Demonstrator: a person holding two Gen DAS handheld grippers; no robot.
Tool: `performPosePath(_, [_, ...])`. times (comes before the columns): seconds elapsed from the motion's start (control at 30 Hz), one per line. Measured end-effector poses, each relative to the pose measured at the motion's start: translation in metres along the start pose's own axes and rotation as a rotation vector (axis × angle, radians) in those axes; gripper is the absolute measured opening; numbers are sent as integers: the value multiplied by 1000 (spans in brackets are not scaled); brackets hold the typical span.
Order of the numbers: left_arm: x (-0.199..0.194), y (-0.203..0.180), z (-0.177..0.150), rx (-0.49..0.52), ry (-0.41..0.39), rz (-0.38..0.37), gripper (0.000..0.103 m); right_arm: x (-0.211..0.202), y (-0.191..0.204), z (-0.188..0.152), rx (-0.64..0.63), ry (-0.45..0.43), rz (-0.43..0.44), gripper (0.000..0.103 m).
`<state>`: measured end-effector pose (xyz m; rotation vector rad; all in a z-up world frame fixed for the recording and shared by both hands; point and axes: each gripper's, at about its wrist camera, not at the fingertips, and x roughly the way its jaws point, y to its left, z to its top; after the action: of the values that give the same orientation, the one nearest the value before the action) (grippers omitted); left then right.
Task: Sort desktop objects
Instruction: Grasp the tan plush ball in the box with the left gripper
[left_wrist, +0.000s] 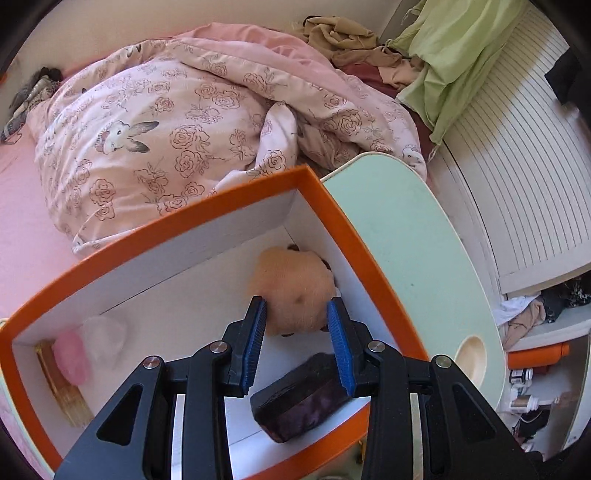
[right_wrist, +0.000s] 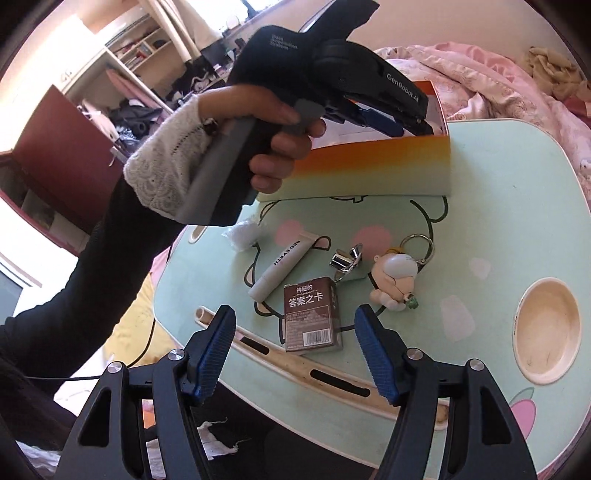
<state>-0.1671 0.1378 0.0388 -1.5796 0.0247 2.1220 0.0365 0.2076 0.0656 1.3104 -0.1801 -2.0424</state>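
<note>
My left gripper hangs open over the orange-rimmed box, its fingers either side of a tan plush toy lying inside; I cannot tell if they touch it. A dark purple case, a pink soft item and a white soft item also lie in the box. My right gripper is open and empty above a brown card box. Beside it on the green lap table lie a white tube, a shiny metal clip, a doll keychain and a white wad.
The box stands at the table's far side, with the left gripper reaching into it. A round cup recess is at the table's right. A pink quilt covers the bed behind. A slot runs along the table's near edge.
</note>
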Motion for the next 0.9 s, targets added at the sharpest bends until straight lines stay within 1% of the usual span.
performPosePath(0.03, [1,1,1,0,-1,-2,37,-1,-1,0,2,-2,-1,67])
performPosePath(0.07, [2,1,2,7,2,1,40,1,-1,0,6,1,-2,67])
performPosePath(0.1, [2,2,3,9,7,9,44,-1,-2,-1,7,3,-1,67])
performPosePath(0.13, [3,3,5,3,14,18,50,-2,-3,-2,8,5,0,67])
performPosePath(0.2, [4,6,6,-15,15,5,50,-2,-4,-4,8,10,6,67])
performPosePath(0.27, [5,8,7,-29,6,-5,53,-2,-5,-5,9,12,15,67])
performPosePath(0.37, [10,7,10,-29,-8,5,56,0,-5,-6,17,18,21,67])
performPosePath(0.47, [13,5,11,-8,-15,8,56,2,-6,-8,25,23,18,67])
performPosePath(0.57, [12,4,9,8,-6,4,48,2,-8,-9,36,25,13,67])
performPosePath(0.63, [7,4,6,18,-11,-16,47,2,-9,-9,39,24,10,67])
performPosePath(0.73, [-12,5,-1,36,-63,-27,47,1,-9,-10,43,22,5,67])
performPosePath(0.83, [-41,9,-9,33,-114,-53,47,0,-8,-10,38,21,1,67])
performPosePath(0.9, [-69,14,-20,36,-160,-76,47,-1,-6,-9,34,22,-5,67])
